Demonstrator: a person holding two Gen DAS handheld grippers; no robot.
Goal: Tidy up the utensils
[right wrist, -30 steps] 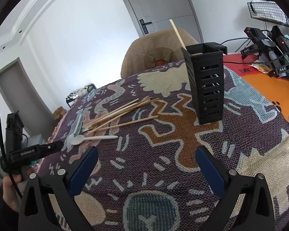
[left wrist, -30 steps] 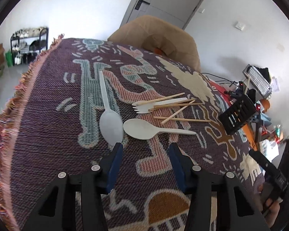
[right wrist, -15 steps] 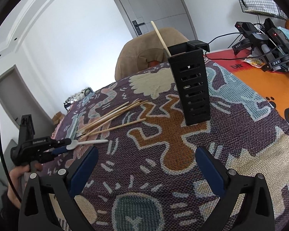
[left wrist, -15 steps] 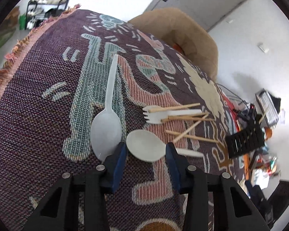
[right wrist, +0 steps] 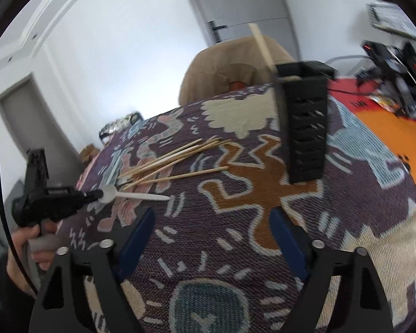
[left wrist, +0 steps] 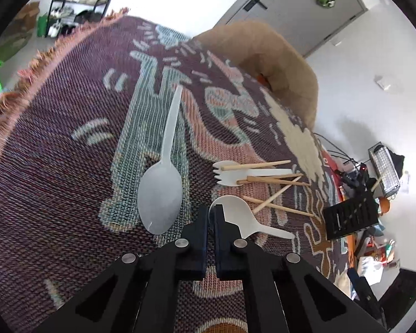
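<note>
My left gripper [left wrist: 211,212] is shut on the bowl edge of the cream spoon [left wrist: 240,217], which tilts up off the patterned cloth [left wrist: 69,144]; it also shows in the right wrist view [right wrist: 108,193]. A translucent spoon [left wrist: 160,191] lies to its left. A cream fork [left wrist: 235,173] lies under several wooden chopsticks [left wrist: 274,191]. The black slotted holder [right wrist: 305,127] stands upright with one chopstick [right wrist: 260,43] in it. My right gripper [right wrist: 212,238] is open and empty above the cloth, short of the holder.
A tan chair [left wrist: 277,63] stands behind the table. The cloth's fringed edge [left wrist: 27,66] runs along the left. Cables, camera gear and clutter [right wrist: 393,63] lie on the orange surface to the right of the holder.
My left gripper moved forward and closed on the cream spoon's bowl, lifting that end. My right gripper shifted closer toward the holder and stayed open.
</note>
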